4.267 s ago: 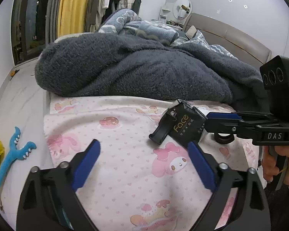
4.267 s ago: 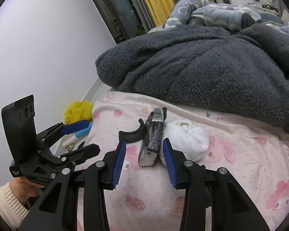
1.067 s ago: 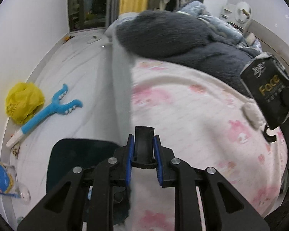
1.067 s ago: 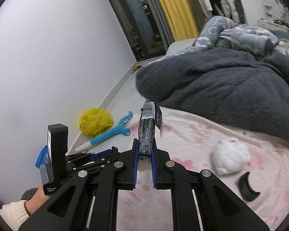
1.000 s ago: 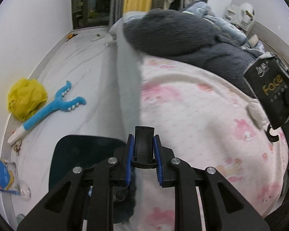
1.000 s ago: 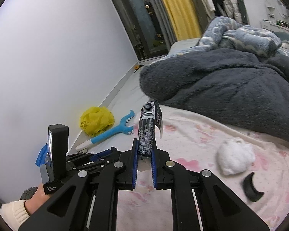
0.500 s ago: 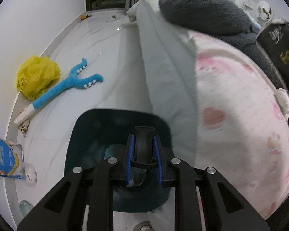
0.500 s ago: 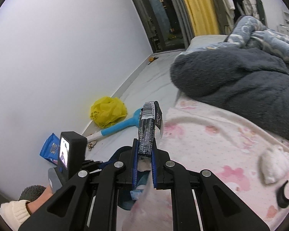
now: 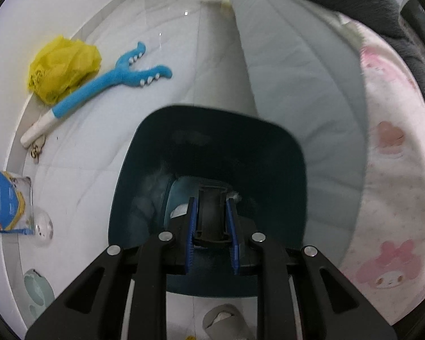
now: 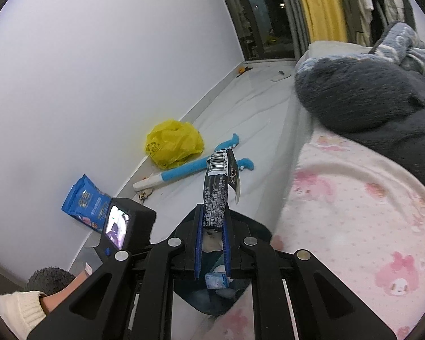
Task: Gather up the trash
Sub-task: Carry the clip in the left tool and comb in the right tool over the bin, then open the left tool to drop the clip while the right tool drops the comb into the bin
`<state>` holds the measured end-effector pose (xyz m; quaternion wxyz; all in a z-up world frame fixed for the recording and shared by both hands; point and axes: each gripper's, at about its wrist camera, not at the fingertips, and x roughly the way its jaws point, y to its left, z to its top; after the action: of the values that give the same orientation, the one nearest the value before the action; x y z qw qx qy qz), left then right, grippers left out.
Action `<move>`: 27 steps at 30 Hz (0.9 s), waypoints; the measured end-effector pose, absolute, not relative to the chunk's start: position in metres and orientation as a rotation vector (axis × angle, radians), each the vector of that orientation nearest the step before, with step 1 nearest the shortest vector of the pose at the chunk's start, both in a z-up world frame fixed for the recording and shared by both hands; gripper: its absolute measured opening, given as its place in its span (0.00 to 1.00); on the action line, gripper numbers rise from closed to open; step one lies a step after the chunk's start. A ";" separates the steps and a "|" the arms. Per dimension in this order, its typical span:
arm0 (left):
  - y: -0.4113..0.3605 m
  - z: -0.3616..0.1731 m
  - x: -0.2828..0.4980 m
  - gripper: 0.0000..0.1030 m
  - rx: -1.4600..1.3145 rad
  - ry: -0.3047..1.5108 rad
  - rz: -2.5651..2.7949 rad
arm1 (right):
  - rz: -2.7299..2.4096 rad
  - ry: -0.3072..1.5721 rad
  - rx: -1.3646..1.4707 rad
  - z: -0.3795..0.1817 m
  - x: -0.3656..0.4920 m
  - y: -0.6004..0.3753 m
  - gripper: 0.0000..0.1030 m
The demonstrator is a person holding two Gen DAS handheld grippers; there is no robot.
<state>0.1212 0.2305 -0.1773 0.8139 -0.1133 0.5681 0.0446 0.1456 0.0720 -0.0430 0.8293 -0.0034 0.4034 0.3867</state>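
My left gripper (image 9: 211,202) is shut on a black curved plastic piece (image 9: 211,212) and points down into a dark teal trash bin (image 9: 212,130) on the white floor beside the bed. Pale bits of trash lie at the bin's bottom. My right gripper (image 10: 212,212) is shut on a black tissue packet (image 10: 217,189) with a barcode, held upright near the bed's edge. Below its blue fingers (image 10: 197,235) the teal bin (image 10: 257,228) shows with pale scraps inside. The left gripper's black body (image 10: 124,226) sits at the lower left, held by a hand in a cream sleeve (image 10: 19,308).
On the floor by the wall lie a yellow plastic bag (image 9: 62,68), a blue toothed back-scratcher (image 9: 107,85) and a blue snack packet (image 9: 5,206). The bed with a pink cartoon sheet (image 9: 393,187) and a dark grey fleece blanket (image 10: 368,99) fills the right side.
Both grippers have swung left off the bed toward the floor. The left one has sunk over the teal bin, which now fills the view's middle. The right one's packet has come over the bin's edge.
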 end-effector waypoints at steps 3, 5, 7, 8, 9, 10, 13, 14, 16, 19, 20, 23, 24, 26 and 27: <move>0.236 -0.190 0.119 0.22 -0.249 1.262 0.102 | 0.833 0.876 -0.022 -0.049 0.143 0.085 0.12; 0.239 -0.196 0.117 0.22 -0.251 1.286 0.104 | 0.836 0.891 -0.033 -0.053 0.142 0.094 0.12; 0.244 -0.201 0.115 0.22 -0.265 1.305 0.101 | 0.838 0.908 -0.043 -0.059 0.143 0.101 0.12; 0.246 -0.202 0.115 0.22 -0.271 1.312 0.099 | 0.839 0.918 -0.048 -0.062 0.143 0.105 0.12; 0.248 -0.203 0.114 0.22 -0.279 1.317 0.097 | 0.839 0.928 -0.052 -0.066 0.143 0.109 0.12; 0.250 -0.203 0.112 0.23 -0.281 1.320 0.097 | 0.838 0.937 -0.055 -0.069 0.143 0.112 0.12; 0.254 -0.204 0.109 0.42 -0.294 1.323 0.090 | 0.831 0.970 -0.069 -0.080 0.147 0.123 0.12; 0.256 -0.203 0.107 0.44 -0.297 1.320 0.090 | 0.828 0.981 -0.072 -0.084 0.148 0.125 0.12; 0.260 -0.203 0.106 0.47 -0.300 1.318 0.092 | 0.822 1.003 -0.077 -0.092 0.150 0.129 0.12; 0.265 -0.200 0.103 0.53 -0.300 1.306 0.095 | 0.813 1.033 -0.087 -0.102 0.152 0.137 0.12; 0.266 -0.199 0.102 0.54 -0.300 1.298 0.093 | 0.808 1.047 -0.093 -0.107 0.153 0.140 0.12; 0.272 -0.187 0.098 0.59 -0.300 1.250 0.093 | 0.802 1.074 -0.101 -0.116 0.155 0.144 0.12; 0.274 -0.185 0.097 0.60 -0.303 1.239 0.094 | 0.801 1.085 -0.106 -0.120 0.156 0.146 0.12; 0.277 -0.177 0.095 0.60 -0.307 1.206 0.094 | 0.794 1.104 -0.116 -0.127 0.158 0.150 0.12; 0.279 -0.172 0.093 0.61 -0.307 1.186 0.095 | 0.794 1.112 -0.119 -0.129 0.159 0.152 0.12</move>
<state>0.0930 0.2793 -0.1721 0.8171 -0.1439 0.5564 0.0445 0.1586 0.1515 -0.1290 0.7740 -0.0548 0.5134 0.3665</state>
